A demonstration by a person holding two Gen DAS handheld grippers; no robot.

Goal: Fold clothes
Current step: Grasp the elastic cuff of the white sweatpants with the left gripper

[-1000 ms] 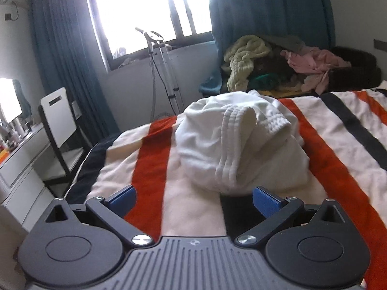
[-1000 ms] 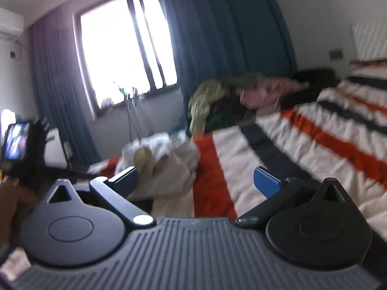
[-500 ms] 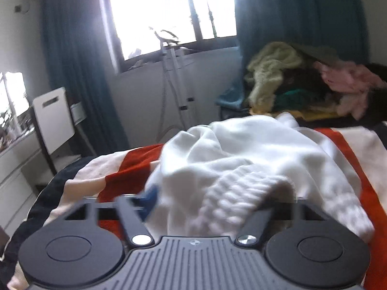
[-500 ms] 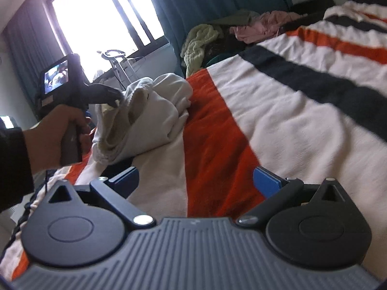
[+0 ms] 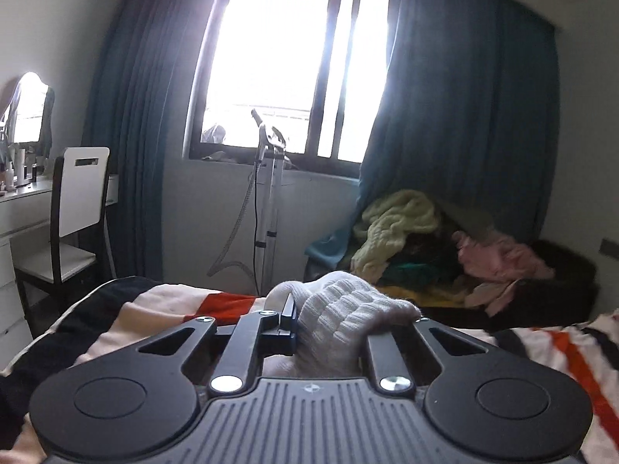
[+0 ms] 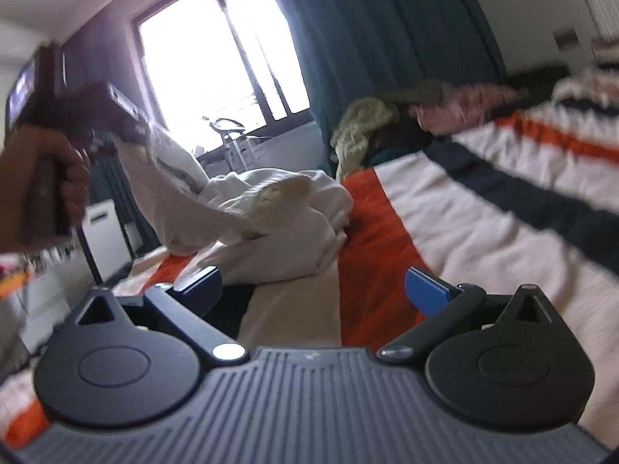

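A white sweatshirt (image 6: 271,228) lies crumpled on the striped bed (image 6: 483,208). My left gripper (image 5: 329,328) is shut on its ribbed hem (image 5: 344,317), which bunches between the jaws. In the right wrist view the left gripper (image 6: 127,131) holds one edge of the sweatshirt lifted above the bed, the cloth stretched down to the pile. My right gripper (image 6: 313,290) is open and empty, low over the bed just in front of the pile.
A heap of other clothes (image 5: 445,247) lies beyond the bed's far side under the blue curtain. A white chair (image 5: 73,212) and a dressing table (image 5: 19,201) stand at the left. A garment steamer stand (image 5: 267,193) is by the window.
My left gripper has closed on the ribbed hem and lifted it up off the bed. My right gripper has stayed open and drifted nearer to the pile.
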